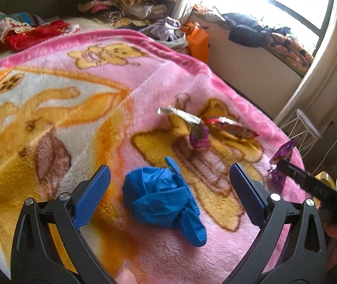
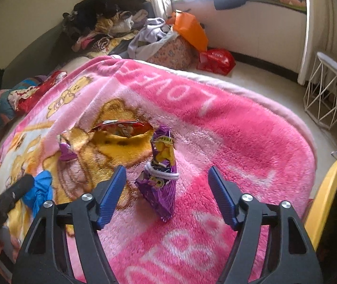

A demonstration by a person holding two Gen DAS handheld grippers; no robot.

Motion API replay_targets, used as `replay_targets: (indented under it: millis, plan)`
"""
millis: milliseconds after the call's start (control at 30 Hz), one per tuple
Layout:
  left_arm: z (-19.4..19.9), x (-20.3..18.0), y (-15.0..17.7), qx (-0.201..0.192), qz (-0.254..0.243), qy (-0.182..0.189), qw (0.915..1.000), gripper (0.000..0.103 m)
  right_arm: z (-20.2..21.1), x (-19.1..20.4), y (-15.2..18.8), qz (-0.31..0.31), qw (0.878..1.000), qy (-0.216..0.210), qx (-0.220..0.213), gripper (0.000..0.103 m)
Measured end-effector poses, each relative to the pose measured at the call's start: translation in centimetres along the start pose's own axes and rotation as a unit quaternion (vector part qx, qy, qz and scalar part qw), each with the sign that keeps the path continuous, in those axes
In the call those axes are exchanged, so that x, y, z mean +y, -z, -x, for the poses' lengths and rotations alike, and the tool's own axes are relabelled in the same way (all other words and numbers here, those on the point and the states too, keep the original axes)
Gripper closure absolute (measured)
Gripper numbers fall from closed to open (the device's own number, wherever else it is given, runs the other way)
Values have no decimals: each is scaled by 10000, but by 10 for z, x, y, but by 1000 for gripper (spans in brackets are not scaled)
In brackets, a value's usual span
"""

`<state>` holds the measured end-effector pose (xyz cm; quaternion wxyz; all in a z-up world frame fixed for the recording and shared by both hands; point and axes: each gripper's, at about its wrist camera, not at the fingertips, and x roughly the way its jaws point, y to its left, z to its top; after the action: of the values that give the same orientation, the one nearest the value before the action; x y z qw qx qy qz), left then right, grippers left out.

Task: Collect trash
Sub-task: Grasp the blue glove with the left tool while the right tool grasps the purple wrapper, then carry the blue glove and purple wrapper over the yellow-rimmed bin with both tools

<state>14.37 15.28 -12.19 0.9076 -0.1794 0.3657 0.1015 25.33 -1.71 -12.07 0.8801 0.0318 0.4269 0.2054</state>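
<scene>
Messy bedroom, and everything sits on a fluffy pink cartoon-bear blanket spread over the bed. From the left wrist view, the left gripper is spread wide with a crumpled blue disposable glove lying between its blue pads, not pinched yet. Two shiny foil snack wrappers lie further out on the blanket. I'd go low and squeeze the bunched middle so no fleece gets caught.

Right wrist view: the right gripper is also apart, nothing pinched, with a purple chip bag tied with a white band standing between its fingers. Best bet is closing right at the band, where it's narrowest. Yellow bin rim shows at the right edge.
</scene>
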Motion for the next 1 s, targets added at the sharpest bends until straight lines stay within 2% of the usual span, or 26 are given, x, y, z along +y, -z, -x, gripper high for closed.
replay_targets:
  millis: [67, 167, 267, 333, 533, 633, 1000]
  plan:
    - [-4, -1, 4, 83, -43, -46, 9999, 17, -5, -3, -2, -59, 10000, -11, 54, 43]
    - [-7, -2, 10, 163, -92, -95, 9998, 24, -10, -5, -3, -108, 9998, -94, 114, 58]
    - [-8, -4, 12, 184, -115, -163, 9996, 39, -13, -4, -2, -153, 9994, -232, 193, 73]
    - [-7, -5, 14, 211, -154, -231, 9994, 56, -11, -1, 1, -65, 9995, -258, 179, 74]
    - [-3, -13, 15, 262, -231, -85, 9994, 77, 4, 2, 14, -2, 9988, -457, 149, 74]
    - [2, -21, 15, 239, -293, 49, 9993, 81, 18, 5, 22, 68, 9985, -527, 102, 74]
    - [29, -66, 6, -46, -620, 651, 9959, 84, 72, 5, 36, 311, 9979, -502, -262, 74]
